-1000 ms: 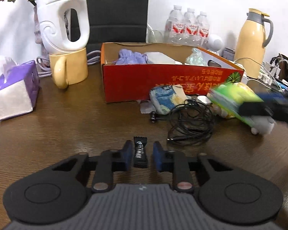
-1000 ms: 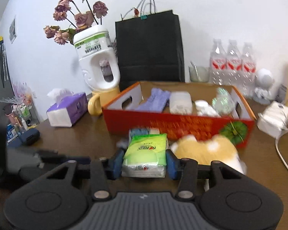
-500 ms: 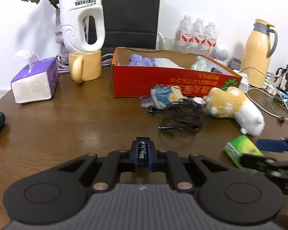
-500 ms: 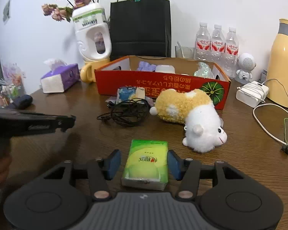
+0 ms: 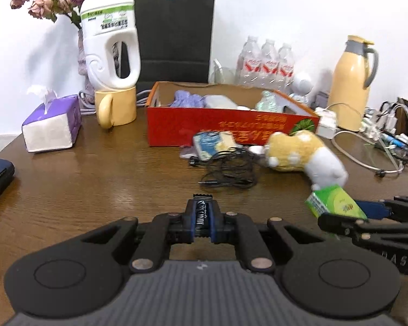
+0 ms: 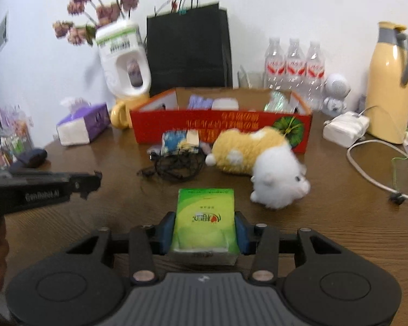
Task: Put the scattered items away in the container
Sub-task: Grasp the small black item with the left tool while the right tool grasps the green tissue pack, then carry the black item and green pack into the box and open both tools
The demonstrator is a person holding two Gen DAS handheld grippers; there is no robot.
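Left gripper (image 5: 203,222) clamps candy bar (image 5: 202,215); right gripper (image 6: 204,232) clamps green tissue pack (image 6: 205,217). Plush toy (image 6: 258,163) and cable tangle (image 6: 176,167) sit before red box (image 6: 220,127).

My left gripper (image 5: 203,222) is matte black plastic with blue finger pads (image 5: 214,224), two round discs, brass-toned rivets and a ribbed grey centre plate. My right gripper (image 6: 203,231) matches it. White lettering marks the side. Skin shows at lower left.
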